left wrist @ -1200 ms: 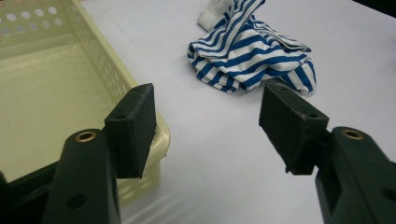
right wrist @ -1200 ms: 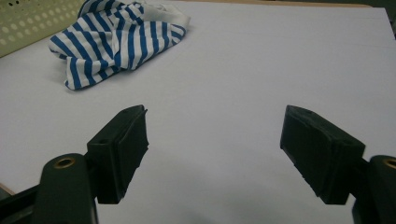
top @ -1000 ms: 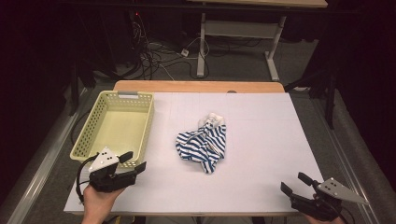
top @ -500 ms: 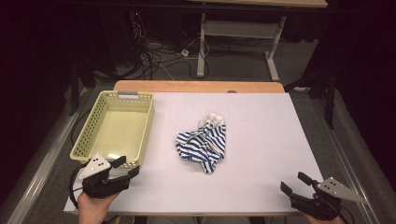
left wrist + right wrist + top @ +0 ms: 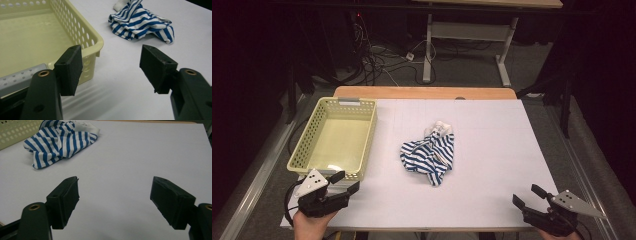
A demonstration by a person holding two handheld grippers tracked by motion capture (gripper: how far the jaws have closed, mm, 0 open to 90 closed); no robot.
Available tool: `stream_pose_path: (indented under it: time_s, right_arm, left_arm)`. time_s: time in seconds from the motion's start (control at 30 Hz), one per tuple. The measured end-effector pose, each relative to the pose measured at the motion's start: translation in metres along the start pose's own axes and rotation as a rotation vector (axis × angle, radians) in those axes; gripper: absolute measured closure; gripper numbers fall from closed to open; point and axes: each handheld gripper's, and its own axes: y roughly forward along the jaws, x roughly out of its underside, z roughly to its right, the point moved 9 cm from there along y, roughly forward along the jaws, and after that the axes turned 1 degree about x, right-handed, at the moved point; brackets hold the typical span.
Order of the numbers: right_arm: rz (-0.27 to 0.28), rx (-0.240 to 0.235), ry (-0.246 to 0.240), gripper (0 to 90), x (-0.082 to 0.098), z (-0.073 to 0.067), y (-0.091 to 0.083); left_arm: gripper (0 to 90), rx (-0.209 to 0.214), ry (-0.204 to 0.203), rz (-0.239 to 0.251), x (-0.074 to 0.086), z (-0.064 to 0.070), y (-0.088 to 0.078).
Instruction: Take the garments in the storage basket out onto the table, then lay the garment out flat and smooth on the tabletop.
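At the lower left of the high view my left gripper [image 5: 346, 183] sits by the near corner of the yellow basket [image 5: 367, 132], fingers wide apart and holding nothing. Mid-frame, the striped cloth [image 5: 428, 157] lies crumpled on the white counter [image 5: 492, 145]. Lower right, my right gripper [image 5: 526, 196] waits equally spread and unladen. I judge the approach hasn't begun; next I must reach for the cloth.

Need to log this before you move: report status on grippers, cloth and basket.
Left gripper open, by basket corner. Right gripper open, at near right edge. Striped cloth crumpled mid-table, untouched. Nothing in the way.
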Motion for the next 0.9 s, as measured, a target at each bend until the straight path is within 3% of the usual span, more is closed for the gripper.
stream_pose_path:
  time_s: [0.23,0.5,0.67,0.9]
  right_arm:
    - [-0.002,-0.003,0.007,23.5,0.0,0.001,0.0]
    - [-0.01,-0.004,0.008,23.7,0.0,0.001,0.002]
    - [-0.009,-0.001,0.013,23.7,0.001,0.001,0.0]
    - [-0.011,-0.002,0.02,25.0,0.001,0.002,0.001]
  left_arm:
    - [34.2,0.013,-0.007,0.005,-0.002,0.005,0.005]
    - [34.9,0.031,0.031,0.01,-0.007,0.017,0.013]
    - [35.1,0.069,0.053,0.003,-0.011,0.03,0.024]
    - [35.4,0.091,0.07,-0.004,-0.012,0.039,0.033]
